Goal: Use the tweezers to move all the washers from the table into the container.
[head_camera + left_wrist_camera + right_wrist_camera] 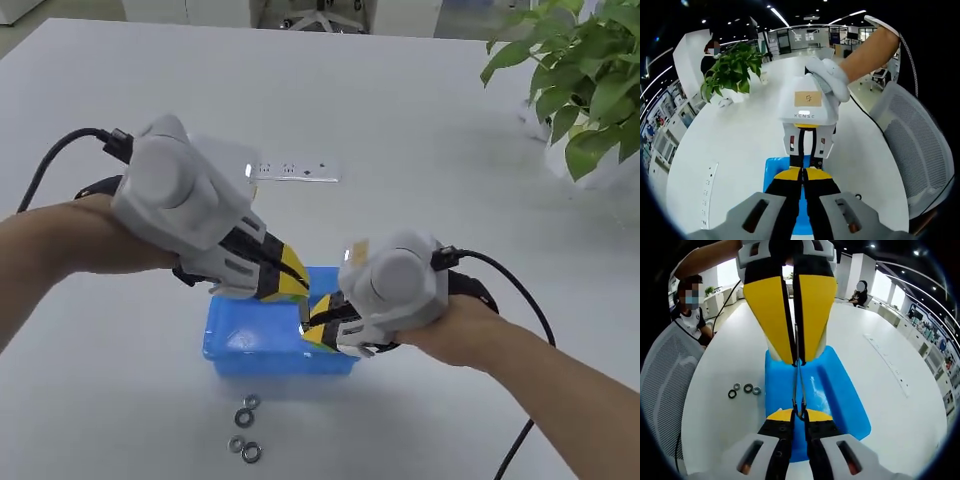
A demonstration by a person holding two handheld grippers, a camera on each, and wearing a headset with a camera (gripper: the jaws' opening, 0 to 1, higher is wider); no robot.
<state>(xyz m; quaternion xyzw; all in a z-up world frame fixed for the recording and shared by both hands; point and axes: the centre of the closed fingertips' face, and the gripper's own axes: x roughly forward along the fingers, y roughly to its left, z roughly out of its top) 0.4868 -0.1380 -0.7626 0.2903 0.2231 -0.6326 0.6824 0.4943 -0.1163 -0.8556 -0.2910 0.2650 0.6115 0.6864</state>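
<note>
Over the blue container (845,395), both grippers were clamped nose to nose on the tweezers (799,385). The left gripper (797,360) had its yellow jaws pressed together on one end, and the right gripper (800,416) was pinched just as tight on the other. So neither was open at all, and the thin metal legs bridged the short gap between them. The legs are so skinny that I honestly couldn't tell which end was the tip, or whether a washer was already caught in them.

The washers (748,388) sat in a little cluster on the white table (400,130), just outside the container's long wall on the person's side. They were apart from the wall, not touching it. I couldn't spot any inside the bin, so my guess is the job had barely got going.

The bit that matters is that the tweezers' long axis ran gripper to gripper along the length of the bin, hanging above it. The washers lay off to one side of that line, back toward the person, so the tool wasn't pointing at them. In the head view the right gripper looked a bit nearer to the cluster, so I'd expect that hand to swing the tweezers round and down.
</note>
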